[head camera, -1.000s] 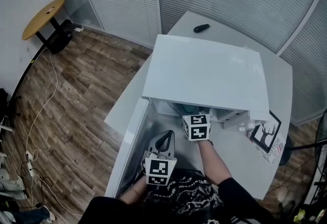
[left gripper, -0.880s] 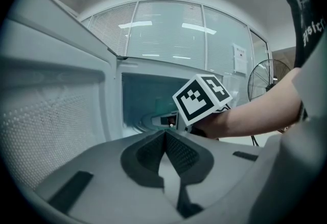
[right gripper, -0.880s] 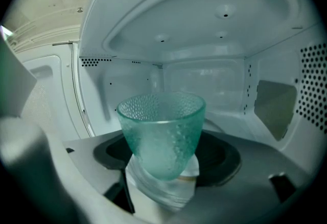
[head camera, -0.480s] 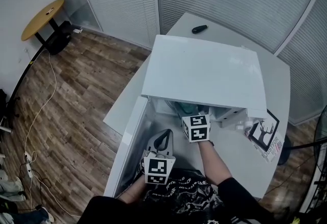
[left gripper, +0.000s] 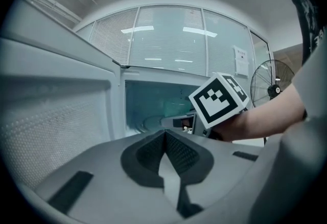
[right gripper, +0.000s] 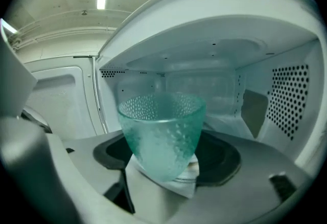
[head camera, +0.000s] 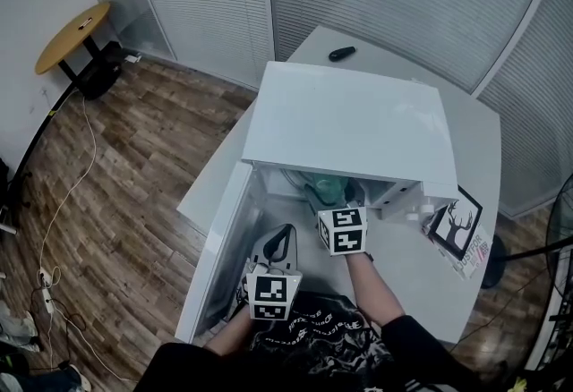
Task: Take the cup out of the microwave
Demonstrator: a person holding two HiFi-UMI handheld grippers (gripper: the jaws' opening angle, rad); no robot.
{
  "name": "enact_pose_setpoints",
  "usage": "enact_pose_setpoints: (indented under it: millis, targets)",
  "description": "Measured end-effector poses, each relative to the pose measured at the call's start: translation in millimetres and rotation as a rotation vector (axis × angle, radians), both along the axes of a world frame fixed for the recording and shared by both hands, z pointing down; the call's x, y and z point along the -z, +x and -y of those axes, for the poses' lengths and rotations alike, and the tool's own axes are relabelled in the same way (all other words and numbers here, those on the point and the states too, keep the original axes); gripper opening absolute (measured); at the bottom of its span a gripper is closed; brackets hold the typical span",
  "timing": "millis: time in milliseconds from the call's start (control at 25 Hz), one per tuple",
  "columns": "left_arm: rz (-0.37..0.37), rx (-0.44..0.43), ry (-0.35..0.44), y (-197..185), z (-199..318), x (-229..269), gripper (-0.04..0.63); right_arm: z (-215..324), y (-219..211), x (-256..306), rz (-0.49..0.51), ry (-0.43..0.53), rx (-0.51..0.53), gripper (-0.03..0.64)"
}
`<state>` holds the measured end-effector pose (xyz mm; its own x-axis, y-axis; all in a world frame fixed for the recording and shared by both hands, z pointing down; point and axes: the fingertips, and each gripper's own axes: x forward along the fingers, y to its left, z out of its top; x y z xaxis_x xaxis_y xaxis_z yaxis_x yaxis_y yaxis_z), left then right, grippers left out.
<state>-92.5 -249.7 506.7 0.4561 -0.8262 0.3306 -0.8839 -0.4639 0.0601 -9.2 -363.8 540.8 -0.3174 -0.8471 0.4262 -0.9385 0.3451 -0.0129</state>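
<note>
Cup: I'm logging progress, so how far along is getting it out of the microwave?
Done: the microwave door is open and the right hand-held gripper is shut on the green cup. In hand: the cup is at the front opening of the microwave, its interior right behind it. Left: bring it fully clear. The left hand-held gripper is shut and empty.

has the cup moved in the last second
Yes. The cup, held in the right gripper, has come out toward the person: it now shows past the front edge of the microwave, whose top hid it before.
</note>
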Motion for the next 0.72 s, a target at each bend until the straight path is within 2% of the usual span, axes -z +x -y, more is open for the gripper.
enact_pose_setpoints:
  millis: [440,720]
  targets:
    - [0.002,0.044,-0.007,4.5,-20.6,-1.7,0.005,-41.5,14.3,9.6,0.025,0.011,0.016,0.368]
    - [0.006,0.073,-0.011,12.8,-33.3,-2.7,0.005,-72.4,34.6,3.7,0.011,-0.019,0.029,0.368]
